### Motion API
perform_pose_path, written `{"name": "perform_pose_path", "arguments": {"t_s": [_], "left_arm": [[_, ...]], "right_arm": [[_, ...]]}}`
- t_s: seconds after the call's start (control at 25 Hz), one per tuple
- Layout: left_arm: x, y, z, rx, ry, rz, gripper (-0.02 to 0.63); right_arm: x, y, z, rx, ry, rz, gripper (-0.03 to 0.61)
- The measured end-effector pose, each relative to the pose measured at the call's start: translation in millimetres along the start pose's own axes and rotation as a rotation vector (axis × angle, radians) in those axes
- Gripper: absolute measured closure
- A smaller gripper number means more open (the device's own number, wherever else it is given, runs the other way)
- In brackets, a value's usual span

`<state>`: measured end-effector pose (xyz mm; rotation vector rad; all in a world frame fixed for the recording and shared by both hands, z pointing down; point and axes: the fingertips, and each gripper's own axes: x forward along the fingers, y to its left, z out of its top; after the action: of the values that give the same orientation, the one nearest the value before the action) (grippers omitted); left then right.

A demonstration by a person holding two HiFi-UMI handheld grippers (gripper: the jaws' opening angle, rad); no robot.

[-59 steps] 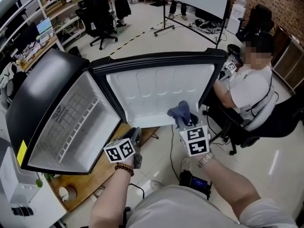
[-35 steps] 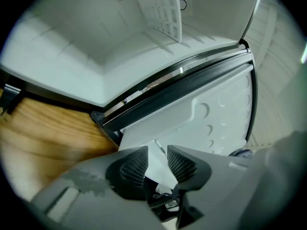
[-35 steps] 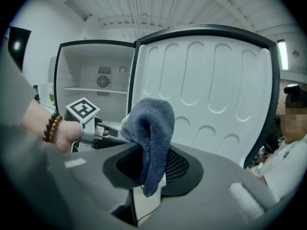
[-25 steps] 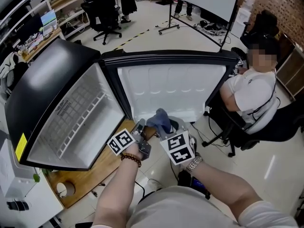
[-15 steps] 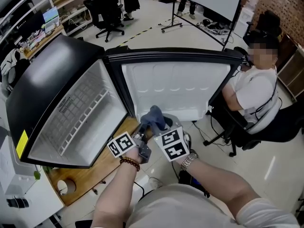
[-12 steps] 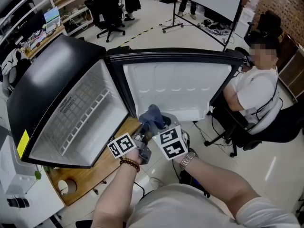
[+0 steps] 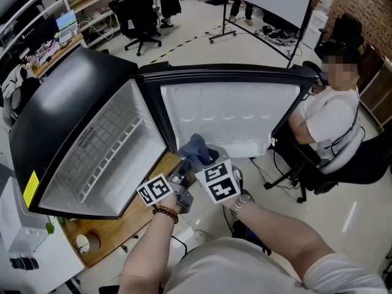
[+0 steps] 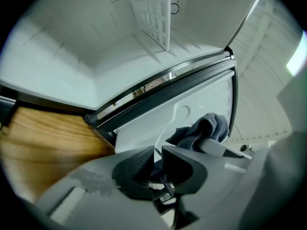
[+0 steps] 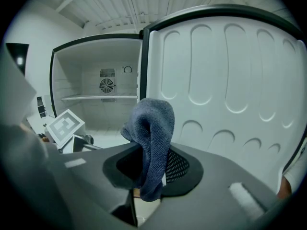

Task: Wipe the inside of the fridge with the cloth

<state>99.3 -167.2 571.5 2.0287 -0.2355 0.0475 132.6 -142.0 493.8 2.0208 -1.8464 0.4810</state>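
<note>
**A:** Where's the dark blue terry cloth?

**B:** It stands upright in the right gripper, whose jaws are clamped on it. It is in front of the open white door liner and seemingly clear of it.

**A:** And the left gripper?

**B:** Just beside it, jaws nearly together. They seem to pinch a dark fold, probably the cloth's tail.

**A:** Progress?

**B:** No wiping contact now, I'd judge. The black fridge has a white compartment with 1 shelf, and that looks left to wipe.
</note>
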Motion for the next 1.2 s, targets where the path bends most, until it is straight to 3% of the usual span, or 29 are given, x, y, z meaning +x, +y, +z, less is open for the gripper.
{"name": "perform_pose_path", "arguments": {"t_s": [0.72, 1.2], "left_arm": [[-10, 10, 13, 0.038, 0.014, 0.044, 0.561], [-7, 8, 2, 0.063, 0.042, 0.047, 0.560]], "right_arm": [[61, -7, -32, 0.091, 0.128, 0.014, 0.486], [33, -62, -66, 0.132, 0.166, -0.108, 0.486]]}}
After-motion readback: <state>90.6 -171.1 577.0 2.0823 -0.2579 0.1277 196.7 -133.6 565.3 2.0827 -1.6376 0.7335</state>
